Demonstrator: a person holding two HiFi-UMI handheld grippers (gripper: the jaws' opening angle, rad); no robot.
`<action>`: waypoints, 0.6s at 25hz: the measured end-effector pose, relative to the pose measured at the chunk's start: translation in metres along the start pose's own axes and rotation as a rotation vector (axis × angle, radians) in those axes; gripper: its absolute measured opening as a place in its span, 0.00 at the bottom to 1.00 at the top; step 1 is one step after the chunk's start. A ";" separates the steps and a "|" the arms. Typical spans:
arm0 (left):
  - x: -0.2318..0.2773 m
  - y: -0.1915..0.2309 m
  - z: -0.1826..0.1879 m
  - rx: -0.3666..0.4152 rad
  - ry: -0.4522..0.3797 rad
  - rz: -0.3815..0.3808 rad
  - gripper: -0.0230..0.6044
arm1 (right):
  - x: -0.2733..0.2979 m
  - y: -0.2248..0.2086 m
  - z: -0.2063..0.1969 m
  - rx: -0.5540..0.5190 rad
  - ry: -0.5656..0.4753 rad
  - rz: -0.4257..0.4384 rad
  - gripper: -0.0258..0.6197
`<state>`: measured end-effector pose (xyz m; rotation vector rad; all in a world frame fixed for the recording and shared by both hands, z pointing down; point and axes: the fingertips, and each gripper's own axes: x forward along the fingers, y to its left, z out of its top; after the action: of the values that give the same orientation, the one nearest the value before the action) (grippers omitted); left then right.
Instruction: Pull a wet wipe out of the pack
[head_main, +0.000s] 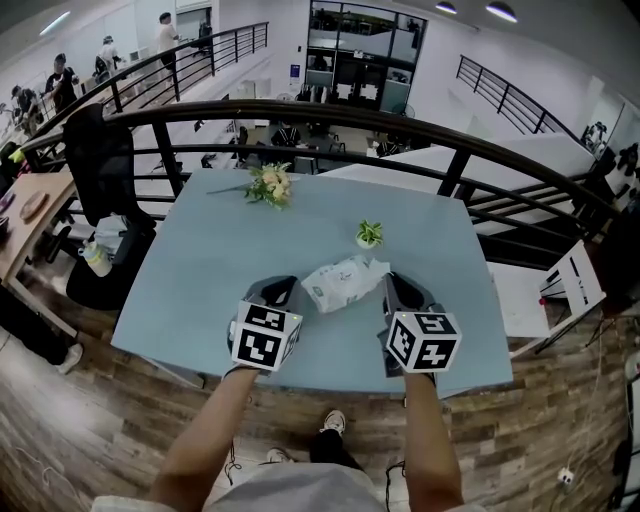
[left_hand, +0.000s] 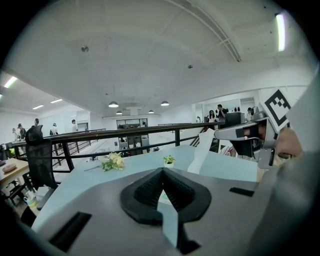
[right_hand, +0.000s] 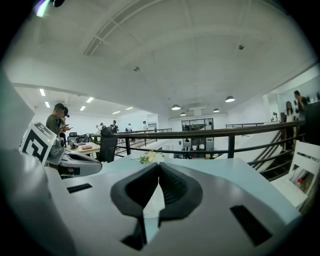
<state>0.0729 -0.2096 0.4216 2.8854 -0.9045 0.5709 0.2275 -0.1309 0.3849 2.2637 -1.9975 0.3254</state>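
Observation:
The wet wipe pack (head_main: 338, 284), white with green print, sits just above the pale blue table (head_main: 200, 270) between my two grippers. My left gripper (head_main: 283, 287) is shut on the pack's left end; a bit of the pack (left_hand: 162, 196) shows between its black pads. My right gripper (head_main: 392, 282) is shut on a white wet wipe (right_hand: 151, 201). In the left gripper view the wipe (left_hand: 202, 156) stretches up from the pack toward the right gripper (left_hand: 220, 135). The pack's opening is hidden.
A small potted plant (head_main: 369, 234) stands just beyond the pack, and a flower bunch (head_main: 270, 185) lies at the table's far edge. A black railing (head_main: 330, 110) curves behind the table. A black chair (head_main: 100, 160) stands left, a white chair (head_main: 572, 280) right.

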 end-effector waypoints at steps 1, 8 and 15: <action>-0.001 0.000 0.001 0.001 -0.003 -0.001 0.02 | -0.002 0.001 0.001 -0.001 -0.005 -0.003 0.05; -0.012 -0.005 0.004 0.013 -0.021 -0.017 0.02 | -0.019 0.009 0.006 -0.003 -0.031 -0.021 0.05; -0.014 -0.006 -0.001 0.021 -0.019 -0.025 0.02 | -0.031 0.007 0.004 0.002 -0.043 -0.051 0.05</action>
<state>0.0654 -0.1971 0.4173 2.9216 -0.8684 0.5553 0.2176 -0.1026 0.3737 2.3378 -1.9564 0.2771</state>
